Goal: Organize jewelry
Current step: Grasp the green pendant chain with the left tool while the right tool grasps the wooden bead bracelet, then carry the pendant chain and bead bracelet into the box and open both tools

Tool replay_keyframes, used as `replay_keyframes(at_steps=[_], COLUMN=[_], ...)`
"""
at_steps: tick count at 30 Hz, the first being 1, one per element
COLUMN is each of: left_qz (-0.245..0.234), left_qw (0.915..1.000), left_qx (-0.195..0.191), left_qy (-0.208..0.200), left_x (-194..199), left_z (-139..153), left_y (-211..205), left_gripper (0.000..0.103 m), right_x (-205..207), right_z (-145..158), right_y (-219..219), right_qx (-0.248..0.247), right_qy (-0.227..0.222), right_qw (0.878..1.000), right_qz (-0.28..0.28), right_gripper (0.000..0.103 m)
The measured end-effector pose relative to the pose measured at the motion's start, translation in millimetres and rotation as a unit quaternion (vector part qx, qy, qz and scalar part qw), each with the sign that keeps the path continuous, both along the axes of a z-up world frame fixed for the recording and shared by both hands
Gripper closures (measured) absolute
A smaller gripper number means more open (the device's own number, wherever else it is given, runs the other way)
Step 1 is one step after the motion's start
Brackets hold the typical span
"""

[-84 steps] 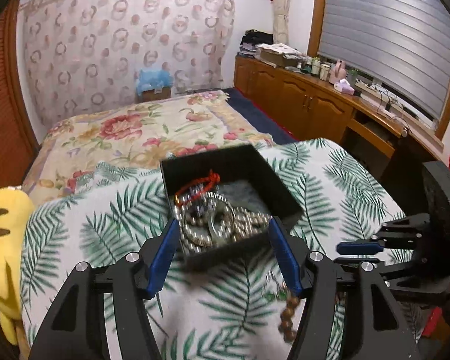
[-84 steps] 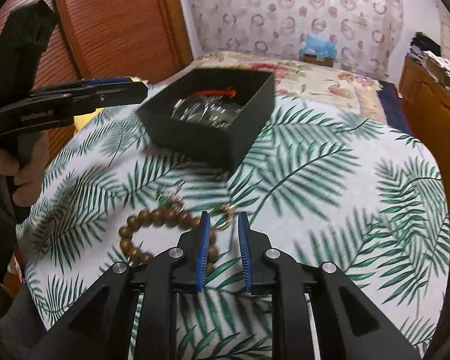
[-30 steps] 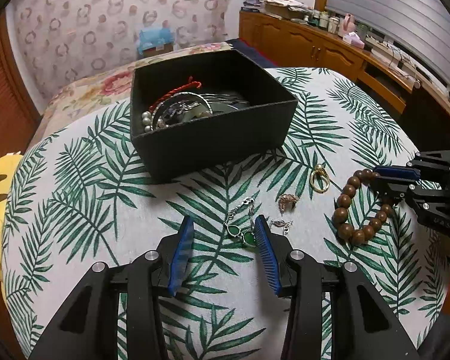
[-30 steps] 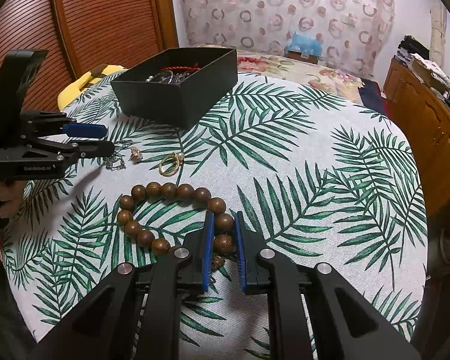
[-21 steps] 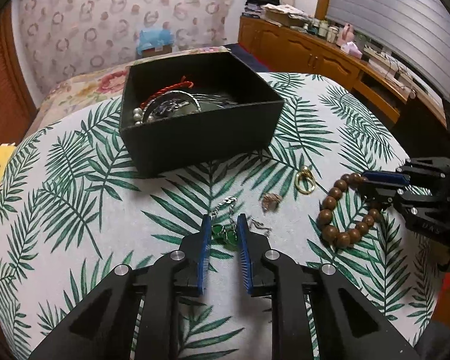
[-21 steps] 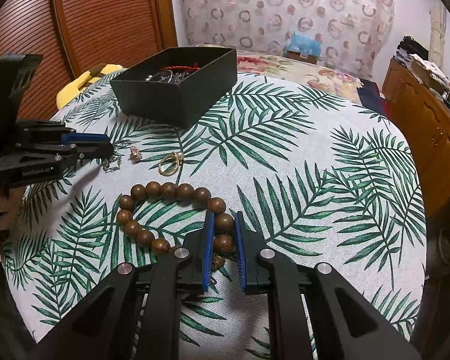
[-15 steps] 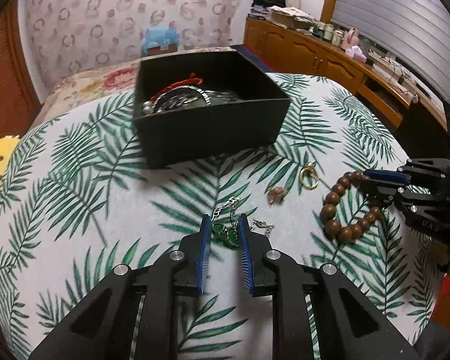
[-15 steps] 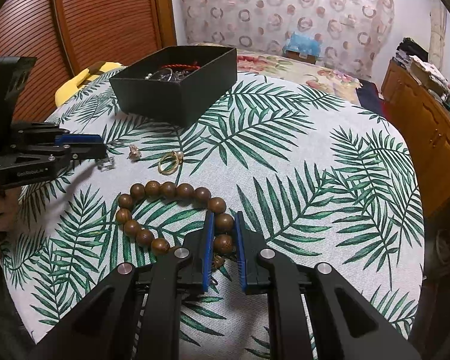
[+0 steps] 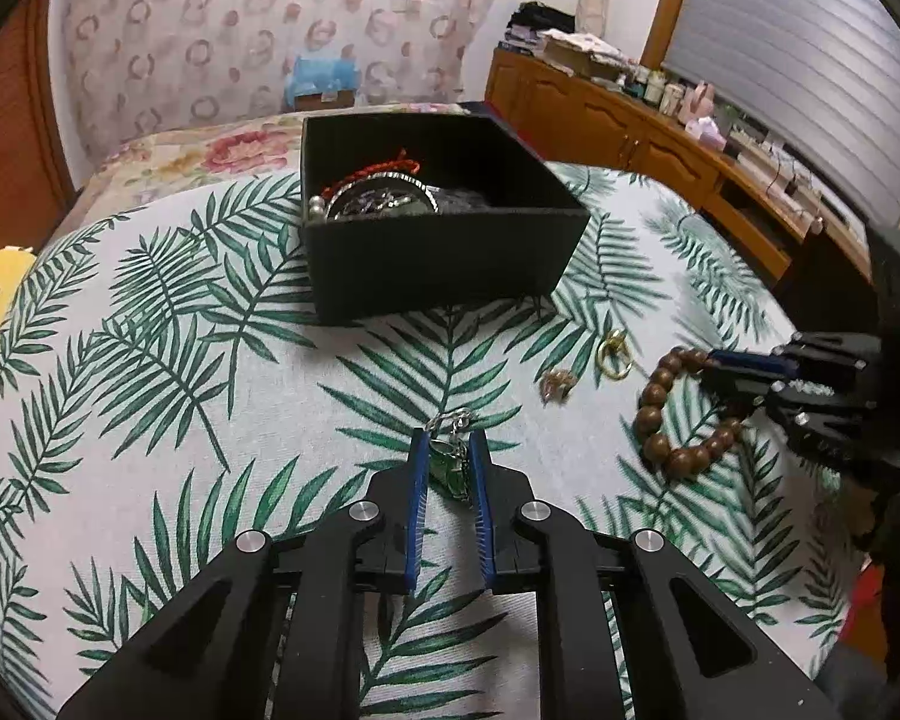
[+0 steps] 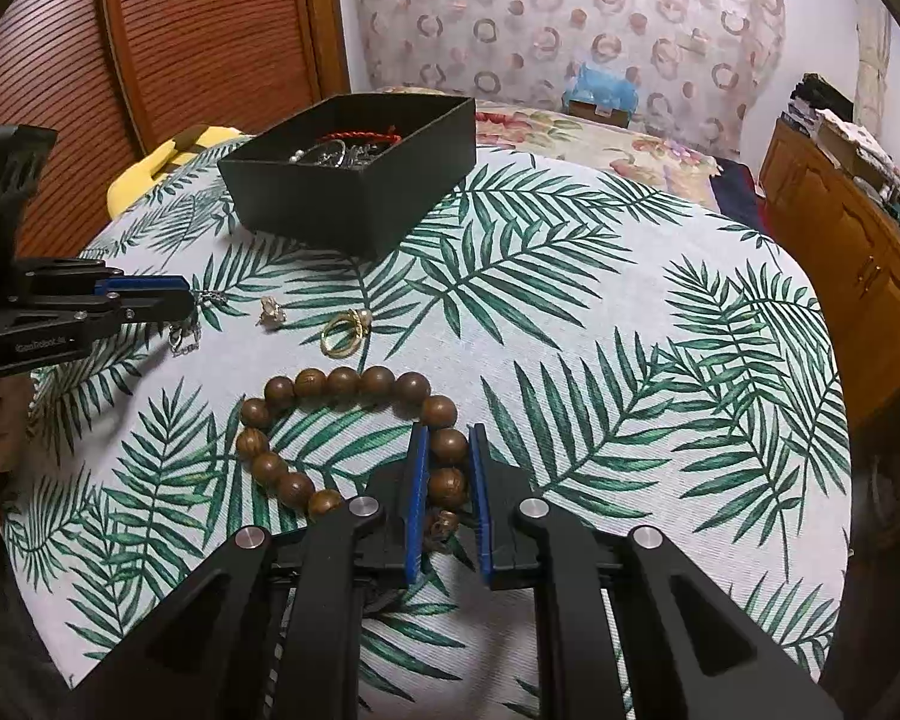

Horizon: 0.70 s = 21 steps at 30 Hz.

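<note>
A silver chain with green stones point(image 9: 450, 468) lies between the pads of my left gripper point(image 9: 448, 441), whose jaws are closing and press on it. In the right wrist view its loose end point(image 10: 185, 336) hangs below the left gripper point(image 10: 174, 294). My right gripper point(image 10: 448, 435) is shut on the wooden bead bracelet point(image 10: 342, 381), which rests on the cloth. The bracelet point(image 9: 660, 420) and the right gripper point(image 9: 714, 366) also show in the left wrist view. A gold ring point(image 9: 613, 357) and a small rose-gold piece point(image 9: 557, 384) lie between the two grippers. Behind them stands the black box point(image 9: 444, 258) holding jewelry.
The round table wears a palm-leaf cloth point(image 10: 630, 360) that curves down at its edges. A yellow plush toy point(image 10: 144, 171) sits past the left edge. A bed point(image 9: 198, 156) lies behind the box and wooden cabinets point(image 9: 630, 138) run along the right.
The left gripper's jaws narrowed from well apart onto the green-stone chain and rolled slightly. The right gripper stayed still, shut on the beads.
</note>
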<state>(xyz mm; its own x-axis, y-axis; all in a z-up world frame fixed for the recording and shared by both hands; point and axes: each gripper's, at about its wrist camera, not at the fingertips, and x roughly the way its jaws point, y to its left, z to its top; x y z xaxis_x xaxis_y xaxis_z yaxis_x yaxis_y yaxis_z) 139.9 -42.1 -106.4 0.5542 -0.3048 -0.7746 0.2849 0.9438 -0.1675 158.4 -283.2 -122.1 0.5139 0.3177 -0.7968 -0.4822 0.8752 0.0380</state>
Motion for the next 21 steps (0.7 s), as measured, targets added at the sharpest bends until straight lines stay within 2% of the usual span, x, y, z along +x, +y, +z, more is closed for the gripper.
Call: replay_keyframes(at_steps=[11,21], left_qz=[0.002,-0.005], left_qw=[0.9992,0.9968], left_qx=[-0.025,-0.025], left_qy=[-0.03,-0.076], left_x=[5.4,17.7], left_z=[22.5,62.0], left_y=[8.3,3.5], left_gripper=[0.094,0.094], right_x=[2.1,6.3], right_z=[33.1,72.3], right_y=[10.3,30.4], right_qx=[0.028,0.042], right_qy=[-0.034,-0.068], right_qw=[0.999,0.996], right_qz=[0.009,0.044], right_gripper=[0.088,0.088])
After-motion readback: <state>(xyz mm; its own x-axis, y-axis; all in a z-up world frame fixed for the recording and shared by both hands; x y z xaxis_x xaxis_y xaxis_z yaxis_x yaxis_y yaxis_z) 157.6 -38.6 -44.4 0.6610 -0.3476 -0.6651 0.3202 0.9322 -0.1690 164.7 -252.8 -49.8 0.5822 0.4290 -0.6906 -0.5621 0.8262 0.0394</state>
